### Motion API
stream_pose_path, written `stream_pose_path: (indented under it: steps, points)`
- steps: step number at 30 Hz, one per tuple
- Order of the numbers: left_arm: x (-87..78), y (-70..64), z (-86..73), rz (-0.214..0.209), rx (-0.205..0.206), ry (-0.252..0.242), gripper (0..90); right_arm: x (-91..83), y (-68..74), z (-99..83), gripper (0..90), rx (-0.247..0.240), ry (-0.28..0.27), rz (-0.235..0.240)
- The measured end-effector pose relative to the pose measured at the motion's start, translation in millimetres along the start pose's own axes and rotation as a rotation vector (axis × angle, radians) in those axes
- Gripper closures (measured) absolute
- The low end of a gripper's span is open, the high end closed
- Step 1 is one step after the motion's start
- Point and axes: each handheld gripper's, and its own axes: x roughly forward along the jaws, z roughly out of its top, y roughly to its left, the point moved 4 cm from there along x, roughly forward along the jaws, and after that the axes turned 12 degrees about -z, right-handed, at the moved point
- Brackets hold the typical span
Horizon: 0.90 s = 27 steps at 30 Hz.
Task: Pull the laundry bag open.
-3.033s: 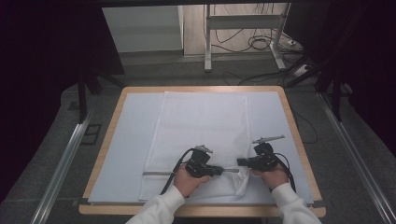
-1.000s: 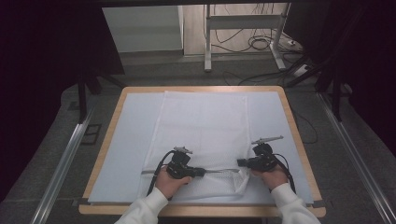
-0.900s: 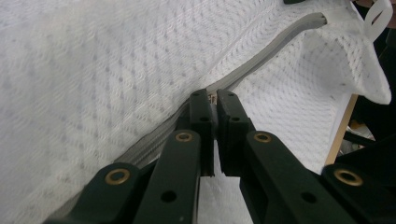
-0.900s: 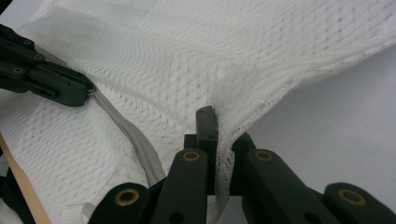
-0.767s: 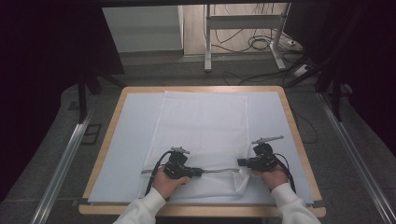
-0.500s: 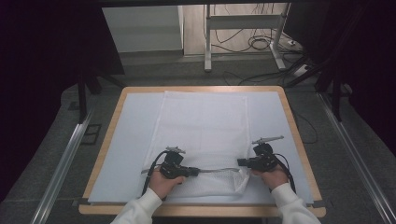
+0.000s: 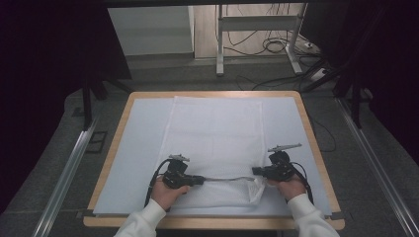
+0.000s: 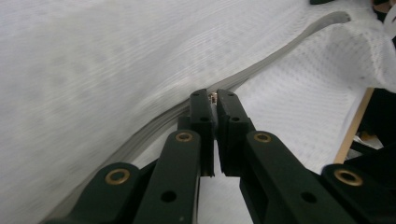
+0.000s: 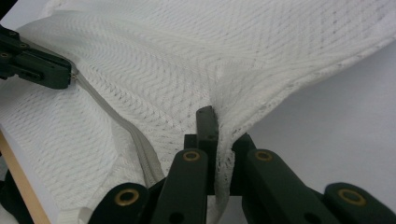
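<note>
the left gripper is sliding leftward, clamped on the zipper pull; the right gripper, pinching the mesh bag, is risking slippage under tension

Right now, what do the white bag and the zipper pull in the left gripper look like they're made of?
The bag looks like soft white mesh fabric, matte: an open woven pattern that drapes and creases. The zipper pull, pinched in the left gripper, looks like metal, a small brassy glint; too little shows to be sure.

high view overlooks the table; both claw views closely share mesh bag.
</note>
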Motion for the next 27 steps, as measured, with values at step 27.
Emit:
stream_pose_path:
  steps: [27]
  points:
    - [-14.5, 7.3, -6.7, 0.023, -0.015, -0.011, 86.7, -1.1, 0.3, 0.7, 87.5, -0.003, -0.005, 0.005]
